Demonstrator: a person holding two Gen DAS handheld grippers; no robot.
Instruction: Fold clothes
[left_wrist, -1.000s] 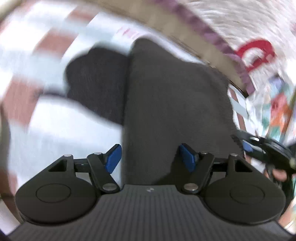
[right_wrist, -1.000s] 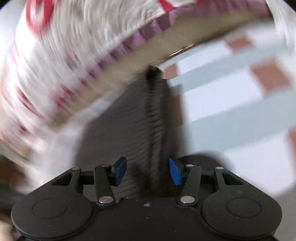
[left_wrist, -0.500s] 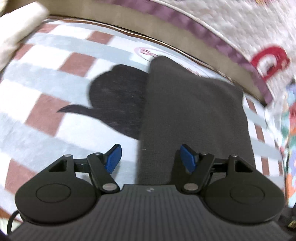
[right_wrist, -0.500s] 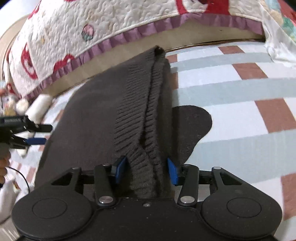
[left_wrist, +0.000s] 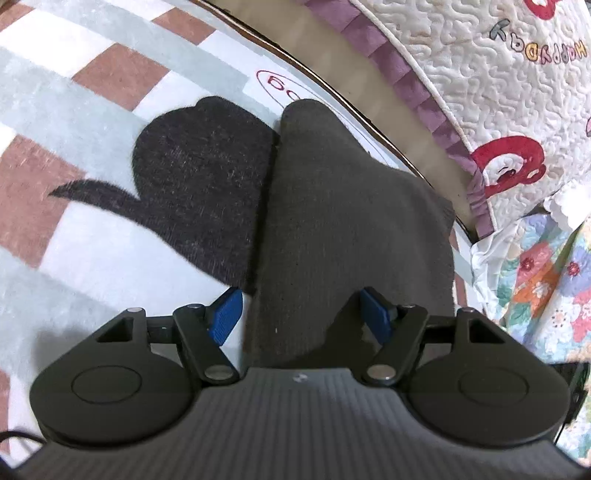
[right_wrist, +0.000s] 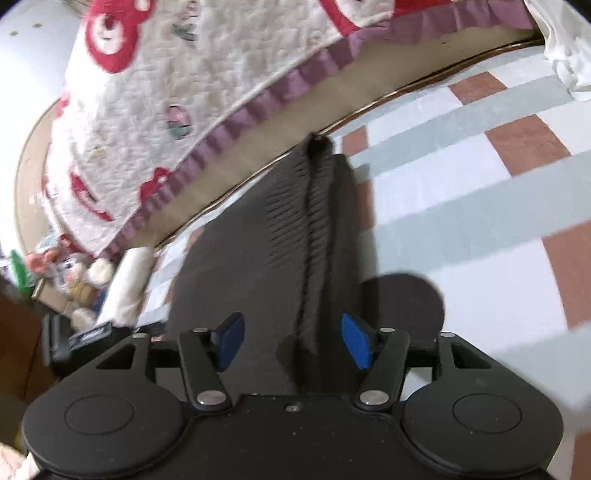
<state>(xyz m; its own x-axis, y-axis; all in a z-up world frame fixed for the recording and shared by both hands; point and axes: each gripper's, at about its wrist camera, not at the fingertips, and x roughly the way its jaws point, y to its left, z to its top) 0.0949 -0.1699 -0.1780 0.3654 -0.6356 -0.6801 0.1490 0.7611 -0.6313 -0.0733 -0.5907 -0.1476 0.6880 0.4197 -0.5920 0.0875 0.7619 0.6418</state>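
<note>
The dark grey sweater (left_wrist: 354, 229) is lying flat on a checked rug (left_wrist: 92, 110) on the floor. It is looking like a neat long shape, with layers stacked on each other. In the right wrist view the sweater (right_wrist: 266, 258) is showing its ribbed hems (right_wrist: 317, 236) bunched in a ridge along one side.

The long way of the sweater is running straight ahead from both grippers, from their fingers out toward the bed. The left gripper (left_wrist: 301, 314) is sitting at the near end, over the left edge of the cloth. Its blue fingers are standing wide apart, one over the rug and one over the sweater, and they are pinching nothing. The right gripper (right_wrist: 293, 339) is hovering at the near end on the ribbed side. Its fingers are spread apart too, with the ridge of ribbing running between them. I think the cloth is not being squeezed, but that view is a little blurry.

Both grippers are about equally near the close end, so either one could be grabbing it. A fold from here would be going forward, along the long way of the sweater.

Beyond the far end, a quilt (right_wrist: 192, 96) with red pictures and a purple frill is hanging off the bed. A flowery cloth (left_wrist: 546, 280) is lying off to the right of the left gripper.
</note>
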